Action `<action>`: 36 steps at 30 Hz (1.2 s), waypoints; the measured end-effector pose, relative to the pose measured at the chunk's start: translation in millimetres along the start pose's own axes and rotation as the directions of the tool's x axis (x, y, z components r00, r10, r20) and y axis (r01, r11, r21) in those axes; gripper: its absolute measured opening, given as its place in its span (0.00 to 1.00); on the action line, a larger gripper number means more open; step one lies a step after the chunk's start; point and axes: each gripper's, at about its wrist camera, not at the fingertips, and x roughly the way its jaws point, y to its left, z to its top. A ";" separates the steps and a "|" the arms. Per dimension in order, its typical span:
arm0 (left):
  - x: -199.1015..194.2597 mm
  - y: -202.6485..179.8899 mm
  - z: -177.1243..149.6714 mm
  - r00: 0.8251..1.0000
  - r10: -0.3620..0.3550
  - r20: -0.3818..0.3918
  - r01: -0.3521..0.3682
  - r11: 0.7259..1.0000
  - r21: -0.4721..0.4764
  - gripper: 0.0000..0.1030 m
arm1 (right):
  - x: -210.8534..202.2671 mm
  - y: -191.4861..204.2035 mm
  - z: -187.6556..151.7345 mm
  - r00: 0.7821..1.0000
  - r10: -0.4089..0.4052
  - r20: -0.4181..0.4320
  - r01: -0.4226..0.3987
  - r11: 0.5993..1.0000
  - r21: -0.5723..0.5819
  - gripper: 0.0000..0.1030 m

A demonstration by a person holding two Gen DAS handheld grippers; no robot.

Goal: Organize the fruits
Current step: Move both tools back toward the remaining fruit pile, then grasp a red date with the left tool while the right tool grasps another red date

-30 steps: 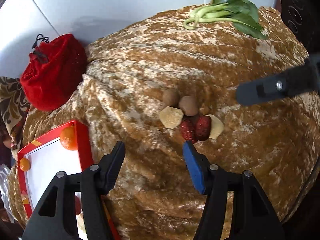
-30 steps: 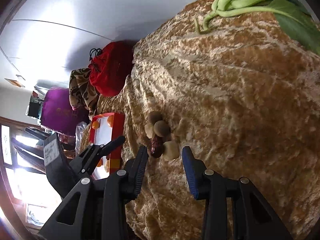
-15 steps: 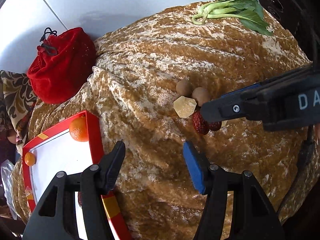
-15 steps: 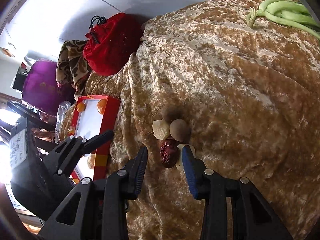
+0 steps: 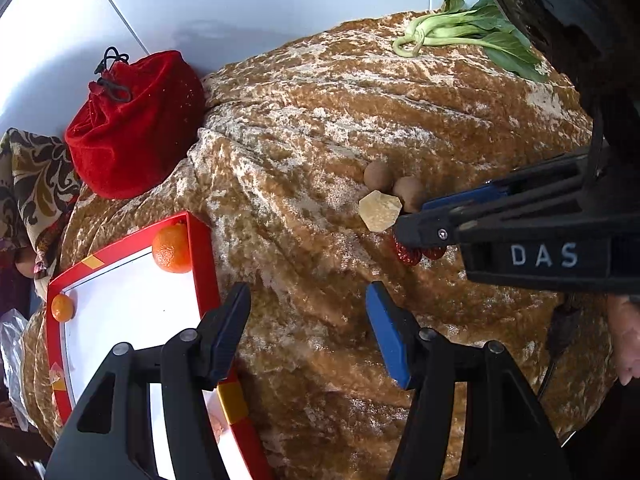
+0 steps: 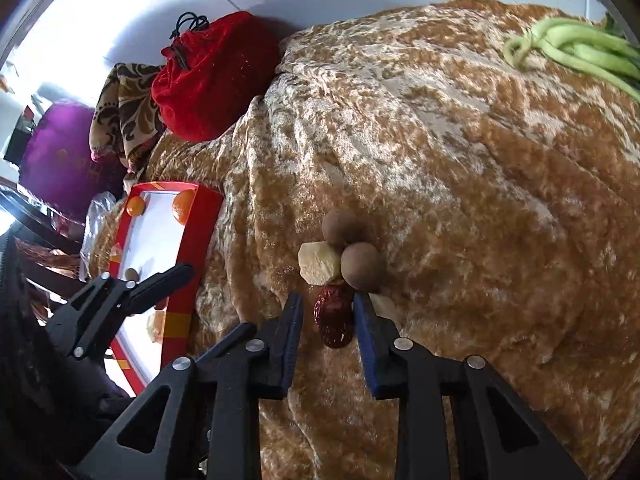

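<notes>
A small pile lies on the golden-brown velvet cloth: two brown round fruits (image 6: 340,226) (image 6: 362,266), a pale yellow chunk (image 6: 318,268) and a wrinkled red date (image 6: 334,316). My right gripper (image 6: 328,300) straddles the date and its jaws are closing. A narrow gap still shows beside the left pad. From the left wrist it reaches in from the right, its fingers covering part of the dates (image 5: 406,254). My left gripper (image 5: 306,292) hangs open with nothing in it, beside the red tray (image 5: 200,248), which holds two oranges (image 5: 172,248) (image 5: 63,307).
Leafy green stalks (image 5: 460,34) lie at the cloth's far right. A red velvet drawstring pouch (image 5: 136,120) and a patterned cloth (image 5: 32,184) sit at the far left by the white wall. A purple bag (image 6: 60,152) stands beyond them. A hand (image 5: 626,340) shows at right.
My right gripper has swung in over the pile and come down around the red date, and its jaws have narrowed. The left gripper has hardly moved and stays equally open.
</notes>
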 end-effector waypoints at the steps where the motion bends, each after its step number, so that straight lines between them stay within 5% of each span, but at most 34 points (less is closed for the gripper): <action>1: 0.8 0.3 0.2 1.000 -0.003 -0.002 0.003 1.000 -0.004 0.58 | 1.2 1.9 -0.6 1.000 -0.010 0.001 0.010 1.000 -0.008 0.19; 5: 3.1 -1.9 3.3 0.999 -0.039 -0.006 0.039 0.999 -0.017 0.58 | 0.7 8.2 -3.4 0.999 -0.054 0.007 0.054 0.997 -0.053 0.17; 14: 17.7 -23.6 15.7 0.994 -0.108 -0.030 0.107 0.994 -0.021 0.58 | -52.8 -35.5 2.5 0.995 0.032 0.099 -0.038 0.997 0.066 0.17; 22: 35.1 -27.7 20.4 0.988 -0.146 -0.044 0.144 0.989 -0.047 0.57 | -61.1 -50.7 2.5 0.993 0.059 0.106 -0.070 0.992 0.105 0.17; 36: 51.3 -45.9 36.2 0.985 -0.174 -0.014 0.174 0.985 -0.024 0.19 | -62.8 -46.8 -0.1 0.989 0.101 0.112 -0.113 0.988 0.107 0.17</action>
